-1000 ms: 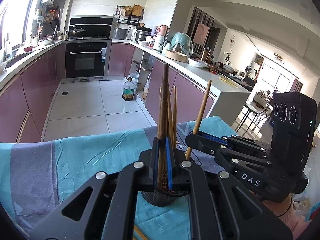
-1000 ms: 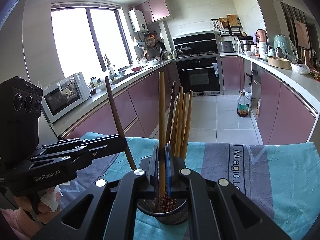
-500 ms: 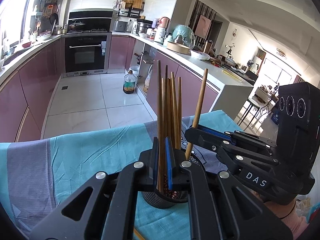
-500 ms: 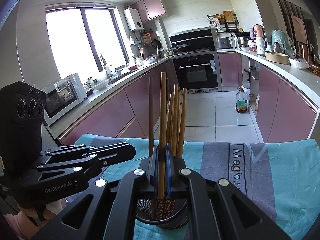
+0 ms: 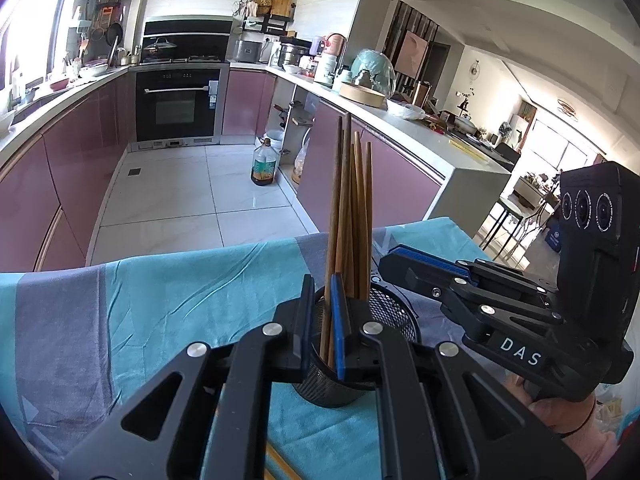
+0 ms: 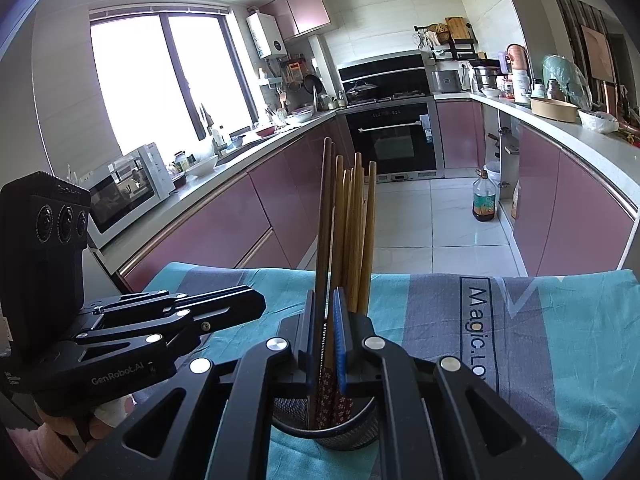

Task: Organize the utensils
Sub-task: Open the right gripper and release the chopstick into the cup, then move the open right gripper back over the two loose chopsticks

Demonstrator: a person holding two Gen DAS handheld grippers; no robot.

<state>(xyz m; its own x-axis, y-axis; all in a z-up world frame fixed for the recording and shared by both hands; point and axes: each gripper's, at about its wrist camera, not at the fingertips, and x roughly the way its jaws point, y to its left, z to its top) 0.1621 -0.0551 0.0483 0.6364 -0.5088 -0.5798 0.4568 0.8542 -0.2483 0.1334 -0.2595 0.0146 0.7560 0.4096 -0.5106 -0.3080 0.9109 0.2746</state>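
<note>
A black mesh holder (image 5: 386, 318) (image 6: 352, 434) stands on the teal and grey cloth (image 5: 180, 300) with several wooden chopsticks (image 5: 358, 220) (image 6: 352, 232) upright in it. My left gripper (image 5: 323, 292) hovers just short of the holder, its jaws a narrow slit with only the standing chopsticks showing through. In the right wrist view its tip (image 6: 260, 304) carries nothing. My right gripper (image 6: 324, 304) is over the holder's near rim and its jaws are opening. Chopsticks stand in the gap, not pinched. Its tip (image 5: 384, 262) is bare beside the bundle.
A loose chopstick (image 5: 280, 464) lies on the cloth under my left gripper. A hand (image 5: 568, 412) holds the right gripper. The table's far edge drops to a tiled kitchen floor (image 5: 192, 200), with purple cabinets and an oil bottle (image 5: 264, 164) beyond.
A second ago each gripper held a chopstick tilted over the holder. Both chopsticks now stand in the bundle, clear of the fingertips. The left gripper came down and closer to the holder.
</note>
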